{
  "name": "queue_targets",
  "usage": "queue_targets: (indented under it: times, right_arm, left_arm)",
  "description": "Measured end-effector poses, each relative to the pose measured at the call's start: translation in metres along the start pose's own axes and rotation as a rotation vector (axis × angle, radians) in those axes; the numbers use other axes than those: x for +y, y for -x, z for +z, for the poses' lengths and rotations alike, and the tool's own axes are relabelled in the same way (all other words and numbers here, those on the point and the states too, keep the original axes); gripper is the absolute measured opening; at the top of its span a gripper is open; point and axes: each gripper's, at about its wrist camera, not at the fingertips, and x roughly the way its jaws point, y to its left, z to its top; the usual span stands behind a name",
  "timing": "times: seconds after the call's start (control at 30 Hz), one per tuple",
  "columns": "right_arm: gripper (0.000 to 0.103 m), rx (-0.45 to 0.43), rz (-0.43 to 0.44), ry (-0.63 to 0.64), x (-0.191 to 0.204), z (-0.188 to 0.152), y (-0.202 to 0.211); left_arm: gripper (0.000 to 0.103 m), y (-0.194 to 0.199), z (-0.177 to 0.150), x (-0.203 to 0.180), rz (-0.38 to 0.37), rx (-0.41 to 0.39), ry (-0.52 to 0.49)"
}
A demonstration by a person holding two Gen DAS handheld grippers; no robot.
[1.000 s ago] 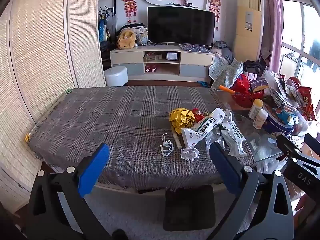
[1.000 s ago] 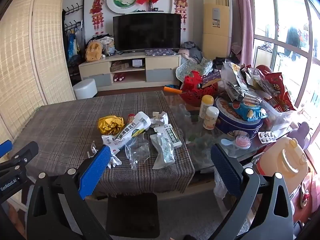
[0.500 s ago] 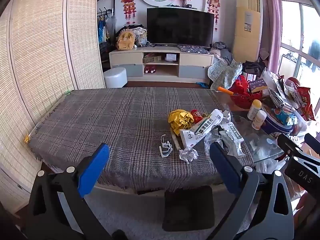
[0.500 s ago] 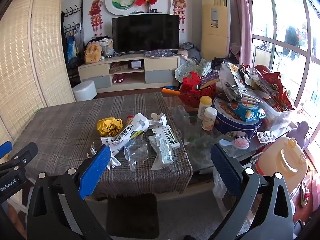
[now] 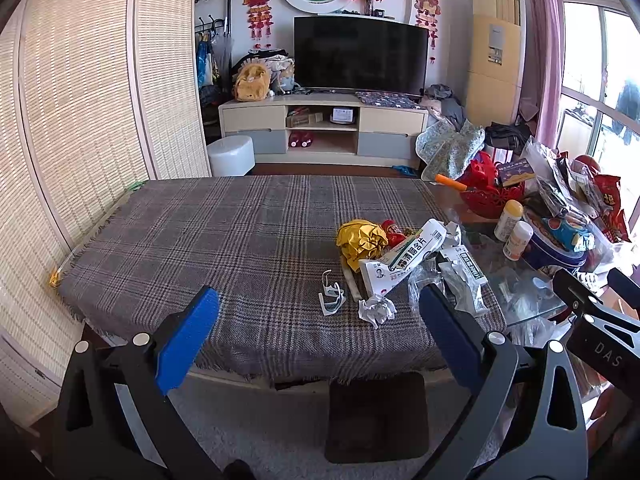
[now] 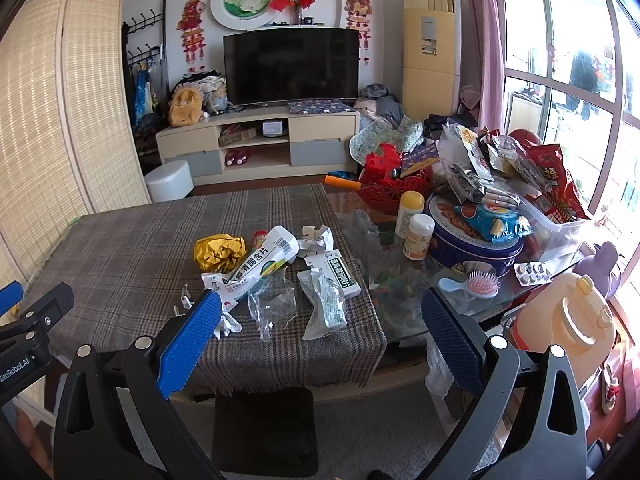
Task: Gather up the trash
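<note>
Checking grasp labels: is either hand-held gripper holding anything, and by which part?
Nothing is held. The left hand-held gripper and right hand-held gripper are both open and empty.

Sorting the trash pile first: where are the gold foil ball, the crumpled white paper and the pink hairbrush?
gold foil ball (image 5: 362,240), left wrist view, centre of the crumpled foil.
crumpled white paper (image 5: 376,309), left wrist view, middle of the wad.
pink hairbrush (image 6: 484,283), right wrist view, bristle head.

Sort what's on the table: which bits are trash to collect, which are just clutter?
Trash, on the plaid cloth:
- gold foil wad
- flattened medicine carton
- crumpled paper ball
- clear plastic bag
- empty foil pouch

Just lying about:
- blue cookie tin
- two pill bottles
- pink hairbrush
- snack bags
</note>
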Motion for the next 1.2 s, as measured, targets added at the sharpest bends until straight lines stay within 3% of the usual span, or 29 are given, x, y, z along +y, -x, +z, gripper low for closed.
queue_targets:
  times: [1.2]
  right_arm:
    - [0.100,0.005,-0.002,0.000,0.0010,-0.0008,-0.0020]
  left_arm:
    - [0.095,0.0023,0.0040,0.0037,0.004,-0.008,0.000]
